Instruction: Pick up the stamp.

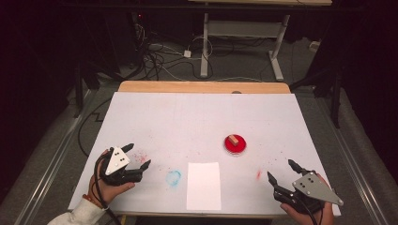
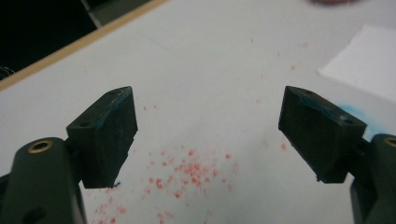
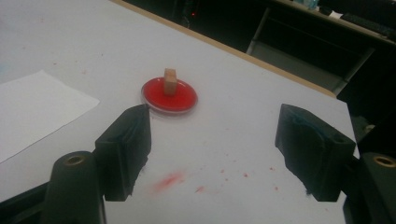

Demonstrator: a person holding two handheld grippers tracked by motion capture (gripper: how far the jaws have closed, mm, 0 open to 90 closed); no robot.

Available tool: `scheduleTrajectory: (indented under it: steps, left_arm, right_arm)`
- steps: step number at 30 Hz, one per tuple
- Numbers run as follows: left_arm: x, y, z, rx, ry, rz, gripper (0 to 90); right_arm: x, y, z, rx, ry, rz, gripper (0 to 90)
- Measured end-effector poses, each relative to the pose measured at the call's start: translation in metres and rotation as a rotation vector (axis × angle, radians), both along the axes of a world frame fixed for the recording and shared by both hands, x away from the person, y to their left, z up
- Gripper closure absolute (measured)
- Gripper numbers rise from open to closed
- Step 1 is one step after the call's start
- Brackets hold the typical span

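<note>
Small tan wooden block upright in shallow red dish; both tools spread wide, empty.

The white-topped table carries a sheet of paper, a red dish, and red and blue smudges.
</note>
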State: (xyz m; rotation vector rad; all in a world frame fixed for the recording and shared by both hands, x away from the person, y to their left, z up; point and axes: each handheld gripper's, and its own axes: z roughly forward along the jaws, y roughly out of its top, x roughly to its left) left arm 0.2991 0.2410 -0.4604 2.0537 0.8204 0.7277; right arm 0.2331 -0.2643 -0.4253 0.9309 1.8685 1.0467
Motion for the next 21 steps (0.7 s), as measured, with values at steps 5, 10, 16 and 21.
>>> scheduleTrajectory:
  steps: [5,10,16,21]
  left_arm:
    - [0.001,-0.001,-0.001,-0.024,0.018,-0.012,19.1]
    - [-0.003,-0.001,-0.005,-0.004,0.035,-0.020,19.8]
    - [-0.002,0.001,-0.006,-0.002,0.047,-0.015,20.2]
    - [0.001,-0.001,-0.009,0.006,0.060,-0.018,20.9]
  right_arm:
    - [0.004,-0.001,-0.001,-0.004,0.015,0.005,25.9]
    - [0.015,0.004,-0.001,-0.019,0.037,0.030,24.6]
    - [0.032,0.002,0.001,-0.029,0.066,0.017,26.1]
    - [0.051,0.003,0.005,-0.033,0.107,0.025,28.8]
